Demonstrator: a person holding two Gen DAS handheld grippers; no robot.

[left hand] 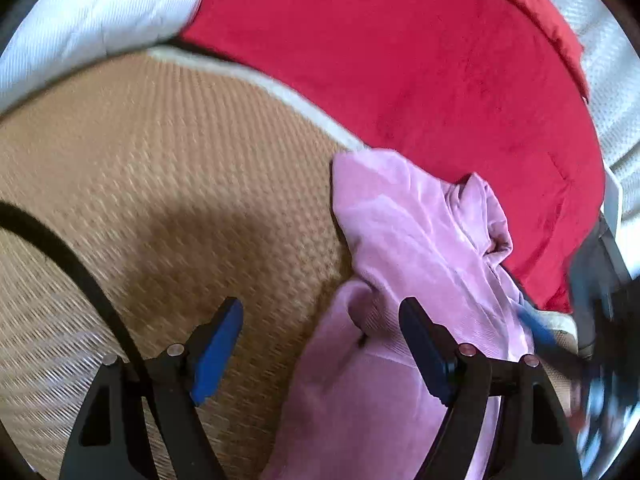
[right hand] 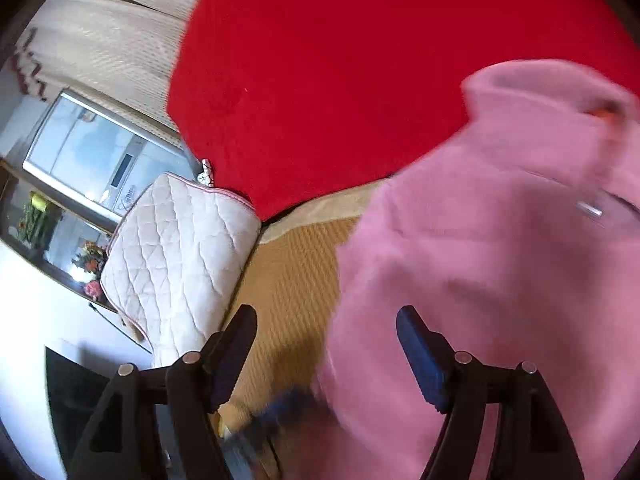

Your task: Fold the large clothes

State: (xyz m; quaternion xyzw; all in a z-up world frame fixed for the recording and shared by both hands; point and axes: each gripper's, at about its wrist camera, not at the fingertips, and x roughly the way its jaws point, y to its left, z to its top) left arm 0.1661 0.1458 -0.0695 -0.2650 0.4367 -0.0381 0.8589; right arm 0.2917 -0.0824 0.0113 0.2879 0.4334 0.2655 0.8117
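A pink fleece garment (left hand: 404, 240) lies crumpled on a tan woven mat (left hand: 160, 184), its far end reaching onto a red blanket (left hand: 400, 52). My left gripper (left hand: 320, 344) hangs open over the garment's near part. Cloth lies below and between the blue pads, but they do not press on it. In the right wrist view the same garment (right hand: 480, 248) fills the right side, with a zip pull near the collar. My right gripper (right hand: 326, 354) is open above the garment's left edge, and nothing is pinched. A blurred dark shape (left hand: 592, 320) at the left wrist view's right edge looks like the other gripper.
A white quilted cushion (right hand: 180, 260) lies at the mat's left end, also seen as a cushion (left hand: 92, 12). The red blanket (right hand: 340, 80) covers the far side. Beyond the cushion stand a shelf with flowers (right hand: 92, 264) and a grey appliance (right hand: 92, 148). A black cable (left hand: 80, 272) crosses the near left.
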